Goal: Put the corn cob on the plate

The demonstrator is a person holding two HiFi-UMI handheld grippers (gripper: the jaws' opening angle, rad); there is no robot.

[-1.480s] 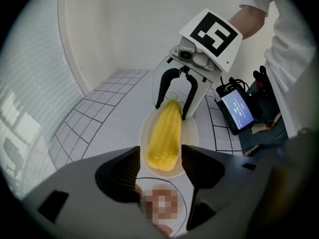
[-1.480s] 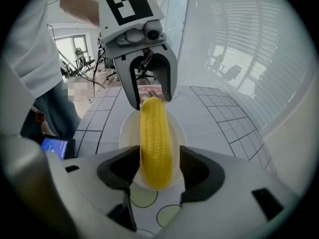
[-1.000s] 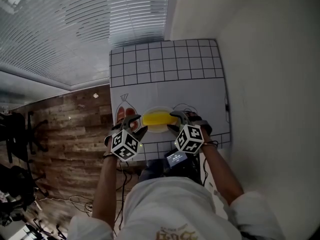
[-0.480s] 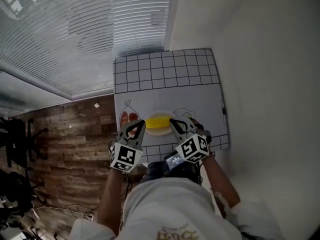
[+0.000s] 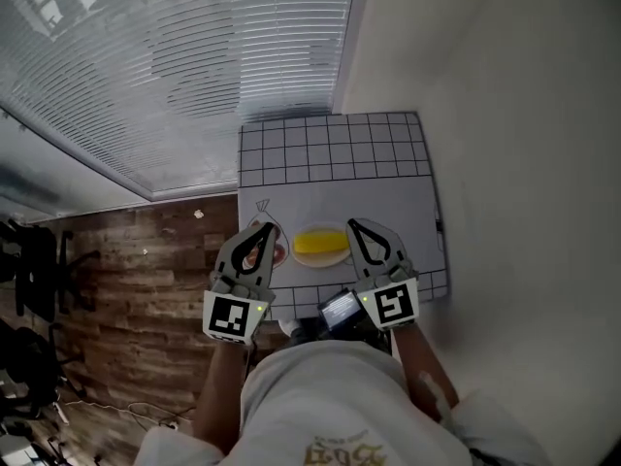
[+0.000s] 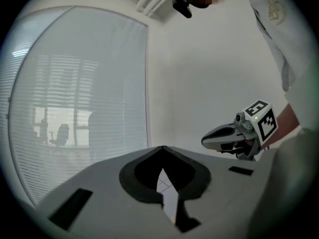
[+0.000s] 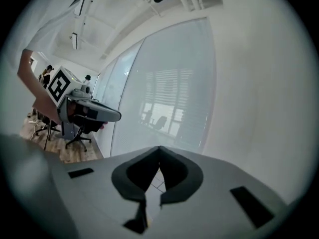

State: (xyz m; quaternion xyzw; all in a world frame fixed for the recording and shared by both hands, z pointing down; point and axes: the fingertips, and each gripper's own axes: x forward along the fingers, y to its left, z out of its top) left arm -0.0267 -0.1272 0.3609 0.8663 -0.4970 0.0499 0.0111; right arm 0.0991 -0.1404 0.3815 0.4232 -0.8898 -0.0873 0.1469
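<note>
Corn cob (image 5: 321,245): lying on plate (image 5: 312,261), untouched, between the two tools. Left gripper (image 5: 263,231), right gripper (image 5: 355,225): jaws pressed together, nothing pinched (both pointing roughly level). Placement judged complete; any withdrawal should stay clear of the plate rim

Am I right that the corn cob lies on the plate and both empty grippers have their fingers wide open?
Not quite: each gripper view shows its fingers closed together. The corn cob does lie on the plate, and the left gripper and right gripper are both empty.
</note>
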